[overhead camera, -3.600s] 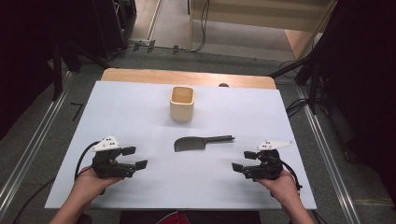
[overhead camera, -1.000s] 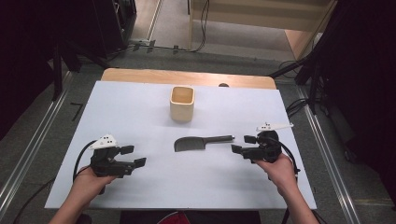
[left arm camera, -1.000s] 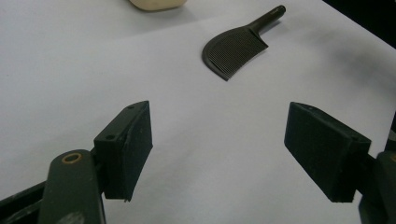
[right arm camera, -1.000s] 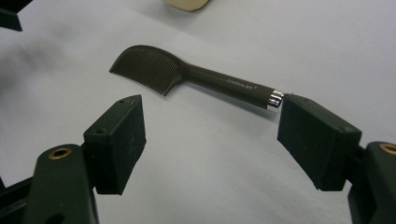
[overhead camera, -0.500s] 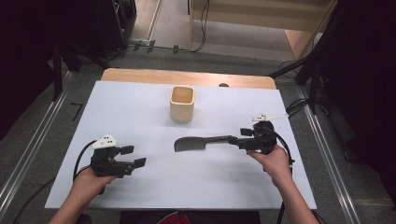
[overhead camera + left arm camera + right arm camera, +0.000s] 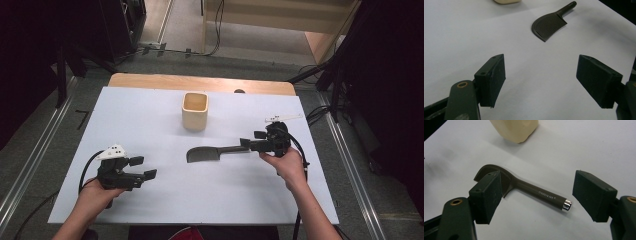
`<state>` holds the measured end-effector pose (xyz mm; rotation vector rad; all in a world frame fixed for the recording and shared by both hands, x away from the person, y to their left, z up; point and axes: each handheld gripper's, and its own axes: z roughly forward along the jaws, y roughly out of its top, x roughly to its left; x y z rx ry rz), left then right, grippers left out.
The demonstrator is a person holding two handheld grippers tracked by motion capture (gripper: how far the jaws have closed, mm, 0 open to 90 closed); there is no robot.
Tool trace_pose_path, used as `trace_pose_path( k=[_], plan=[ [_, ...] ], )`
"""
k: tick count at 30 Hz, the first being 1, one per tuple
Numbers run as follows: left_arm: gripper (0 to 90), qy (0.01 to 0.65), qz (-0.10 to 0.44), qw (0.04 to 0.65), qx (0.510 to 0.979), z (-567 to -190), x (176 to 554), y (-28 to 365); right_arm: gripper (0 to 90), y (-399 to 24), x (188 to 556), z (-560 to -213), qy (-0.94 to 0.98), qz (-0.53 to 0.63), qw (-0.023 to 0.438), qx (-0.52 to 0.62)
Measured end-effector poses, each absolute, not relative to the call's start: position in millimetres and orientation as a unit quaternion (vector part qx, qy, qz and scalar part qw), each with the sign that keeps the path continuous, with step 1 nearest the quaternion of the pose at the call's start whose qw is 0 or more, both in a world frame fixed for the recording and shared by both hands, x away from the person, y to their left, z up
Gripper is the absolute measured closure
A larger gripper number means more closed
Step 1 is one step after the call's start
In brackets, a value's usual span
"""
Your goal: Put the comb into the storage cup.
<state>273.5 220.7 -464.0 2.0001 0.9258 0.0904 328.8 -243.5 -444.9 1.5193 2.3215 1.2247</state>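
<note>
Comb laid flat on table; right hand-held gripper held wide about its handle; left hand-held gripper held wide

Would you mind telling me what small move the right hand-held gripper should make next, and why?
Probably lower the right hand-held gripper and close on the comb's handle: its jaws stand open either side of the handle, which lies flat on the table.

I see bare table all around the comb; only the cup stands near, just behind it.
</note>
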Motion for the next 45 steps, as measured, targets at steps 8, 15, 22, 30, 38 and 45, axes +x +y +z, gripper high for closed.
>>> trace_pose_path(
  k=[8,15,22,30,38,45],
  plan=[
    [24.9,0.375,0.037,0.45,0.809,-464.2,273.7,220.6,22.1,-240.7,344.7,-447.5,0.765,0.397,0.055,0.505],
    [24.9,0.377,0.035,0.452,0.807,-463.5,274.0,221.8,23.0,-240.4,356.0,-450.0,0.764,0.387,0.06,0.513],
    [24.9,0.379,0.035,0.452,0.807,-463.7,274.2,221.9,24.0,-238.5,367.1,-455.0,0.763,0.381,0.065,0.517],
    [24.9,0.379,0.035,0.452,0.807,-463.7,274.3,222.1,30.5,-236.5,373.7,-462.5,0.763,0.369,0.071,0.525],
    [24.9,0.377,0.033,0.454,0.807,-463.8,274.2,221.6,70.5,-235.3,374.6,-470.5,0.763,0.371,0.068,0.525],
    [24.9,0.379,0.035,0.453,0.806,-463.4,274.4,222.4,87.7,-236.9,372.3,-482.8,0.768,0.369,0.069,0.519]
  ],
)
